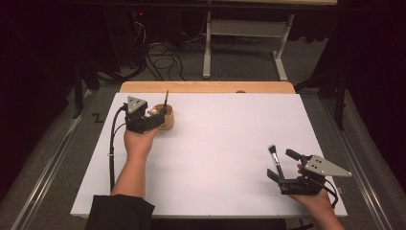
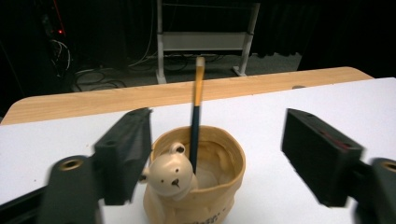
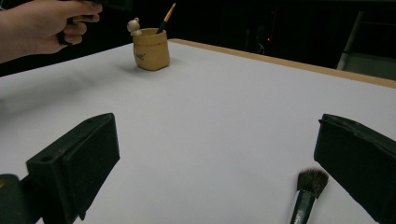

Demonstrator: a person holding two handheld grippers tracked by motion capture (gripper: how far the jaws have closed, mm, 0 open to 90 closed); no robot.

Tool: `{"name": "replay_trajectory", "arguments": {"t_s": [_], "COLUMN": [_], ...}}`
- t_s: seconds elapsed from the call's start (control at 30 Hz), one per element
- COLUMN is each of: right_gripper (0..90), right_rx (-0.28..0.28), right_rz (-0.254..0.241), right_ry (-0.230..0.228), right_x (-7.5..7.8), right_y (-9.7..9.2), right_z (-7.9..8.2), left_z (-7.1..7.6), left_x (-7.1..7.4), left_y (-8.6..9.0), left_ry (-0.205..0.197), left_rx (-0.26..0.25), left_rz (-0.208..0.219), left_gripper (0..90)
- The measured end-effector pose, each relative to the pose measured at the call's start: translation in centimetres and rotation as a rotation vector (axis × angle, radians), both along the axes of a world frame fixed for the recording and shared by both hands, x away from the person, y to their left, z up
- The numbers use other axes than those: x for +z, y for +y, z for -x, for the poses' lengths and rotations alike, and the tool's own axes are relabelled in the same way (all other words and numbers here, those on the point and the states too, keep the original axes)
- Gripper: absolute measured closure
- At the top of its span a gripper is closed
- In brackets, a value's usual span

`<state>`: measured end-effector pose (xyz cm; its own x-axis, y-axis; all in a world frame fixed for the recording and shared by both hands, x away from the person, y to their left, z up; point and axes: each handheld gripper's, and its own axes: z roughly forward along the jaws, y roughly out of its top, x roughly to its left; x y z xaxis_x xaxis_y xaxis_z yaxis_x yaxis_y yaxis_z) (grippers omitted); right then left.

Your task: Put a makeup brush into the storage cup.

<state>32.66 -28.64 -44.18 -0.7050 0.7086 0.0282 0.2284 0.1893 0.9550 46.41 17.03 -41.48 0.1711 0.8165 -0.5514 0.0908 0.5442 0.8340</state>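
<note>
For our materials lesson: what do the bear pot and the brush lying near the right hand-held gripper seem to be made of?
Bear pot: probably glazed ceramic; its tan surface is smooth, faintly glossy, with a moulded bear head on the rim.
Brush: soft dark bristles, natural or synthetic hair; the dark handle's material can't be told.

I note the brush handle cut off by the bottom edge in the right gripper view; the print on the bear pot is cut off too.
</note>
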Motion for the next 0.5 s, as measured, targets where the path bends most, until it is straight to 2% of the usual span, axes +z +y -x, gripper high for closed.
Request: {"name": "replay_trajectory", "arguments": {"t_s": [0.03, 0.13, 0.27, 0.37, 0.43, 0.5], "right_gripper": [0.8, 0.8, 0.7, 0.7, 0.6, 0.6], "right_rx": [0.000, 0.000, -0.002, -0.009, -0.013, -0.014], "right_rz": [0.001, 0.004, 0.011, 0.012, 0.019, 0.015], "right_ry": [-0.001, 0.002, 0.004, 0.003, 0.006, 0.010], "right_x": [0.0, 0.0, -0.1, -0.2, -0.2, -0.3], "right_y": [0.0, 0.1, 0.0, -0.1, -0.1, -0.1], "right_z": [0.0, 0.0, 0.0, 0.0, 0.0, -0.1], "left_z": [0.2, 0.9, 1.4, 2.1, 2.6, 3.1], "left_x": [0.0, -0.1, -0.2, -0.5, -0.7, -0.8], "left_y": [0.0, 0.1, 0.2, 0.2, 0.4, 0.5], "left_ry": [0.001, -0.005, 0.027, 0.030, 0.046, 0.044], "left_rx": [-0.002, 0.004, 0.004, 0.007, -0.004, -0.007], "left_rz": [-0.002, -0.013, 0.020, 0.004, 0.014, 0.012], "left_gripper": [17.5, 13.9, 5.7, 1.0, 0.6, 0.6]}}
